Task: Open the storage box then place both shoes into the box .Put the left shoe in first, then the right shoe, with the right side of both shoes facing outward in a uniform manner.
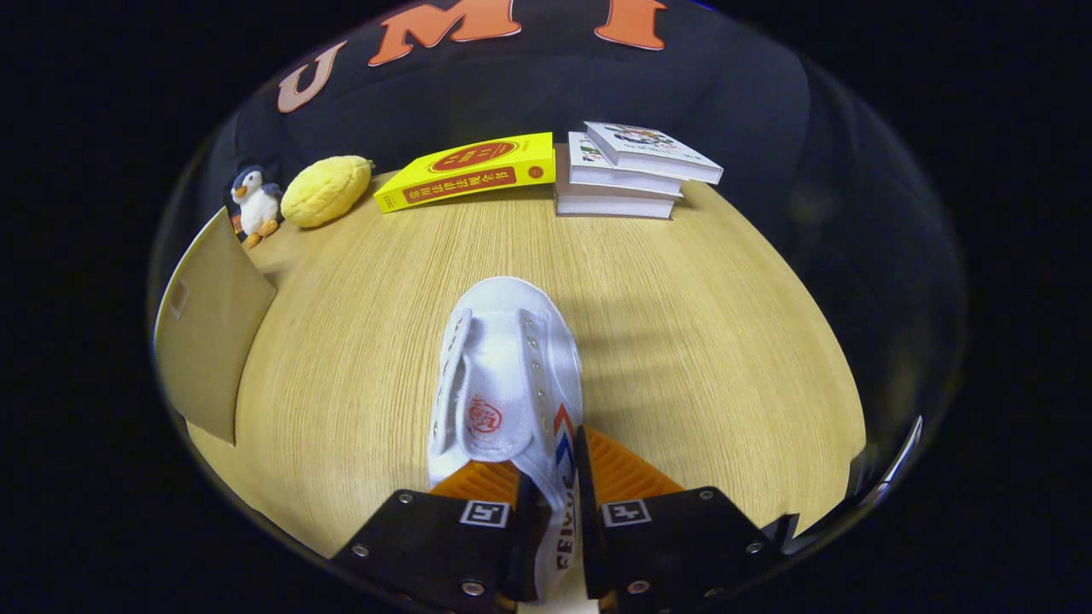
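The tongs [554, 477] are clamping the right side wall of the white canvas shoe [503, 375], its toe pointing up the frame over the wooden bench [699, 341].

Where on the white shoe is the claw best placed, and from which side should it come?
On the side wall by the heel opening, coming from behind the heel. The white shoe points its toe away toward the books, and its thin collar wall fits between the fingers. The claw is already shut on that wall, one finger inside the shoe, one outside.
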The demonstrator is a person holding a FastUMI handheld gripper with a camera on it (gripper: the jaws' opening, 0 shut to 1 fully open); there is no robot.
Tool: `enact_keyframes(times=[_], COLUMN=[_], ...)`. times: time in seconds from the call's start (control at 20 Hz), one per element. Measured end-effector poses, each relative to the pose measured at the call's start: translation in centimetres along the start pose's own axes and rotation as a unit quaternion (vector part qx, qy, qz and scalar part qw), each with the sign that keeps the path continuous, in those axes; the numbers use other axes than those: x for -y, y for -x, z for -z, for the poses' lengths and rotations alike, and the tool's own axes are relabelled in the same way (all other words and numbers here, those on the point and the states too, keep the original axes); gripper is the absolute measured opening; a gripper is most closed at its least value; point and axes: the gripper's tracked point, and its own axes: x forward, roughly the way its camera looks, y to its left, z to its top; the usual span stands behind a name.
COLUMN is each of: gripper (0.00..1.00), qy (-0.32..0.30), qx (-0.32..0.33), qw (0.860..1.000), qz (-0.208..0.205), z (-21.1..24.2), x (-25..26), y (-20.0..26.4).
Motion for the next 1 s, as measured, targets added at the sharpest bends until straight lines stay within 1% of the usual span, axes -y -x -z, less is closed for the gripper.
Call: enact_keyframes(times=[0.05,0.1,0.15,0.25,0.4,0.55,0.75,0.95,1.0], gripper=[0.21,0.01,0.01,0.0,0.0,0.0,0.0,0.0,0.0], qy=[-0.007,-0.021,-0.041,-0.06,-0.062,-0.082,-0.101,-0.123,-0.127], qx=[0.006,0.009,0.01,0.012,0.02,0.028,0.049,0.087,0.085], qw=[1.0,1.0,0.999,0.998,0.998,0.996,0.994,0.989,0.988], qz=[0.014,0.005,-0.005,-0.016,-0.018,-0.022,-0.009,0.005,0.007], z=[-0.1,-0.2,-0.4,-0.7,-1.3,-2.5,-5.0,-8.3,-8.7], x=[0.8,0.6,0.2,-0.3,-0.9,-2.4,-5.1,-9.5,-10.9], y=[-0.1,0.0,0.3,1.1,2.6,4.3,7.1,10.2,11.1])
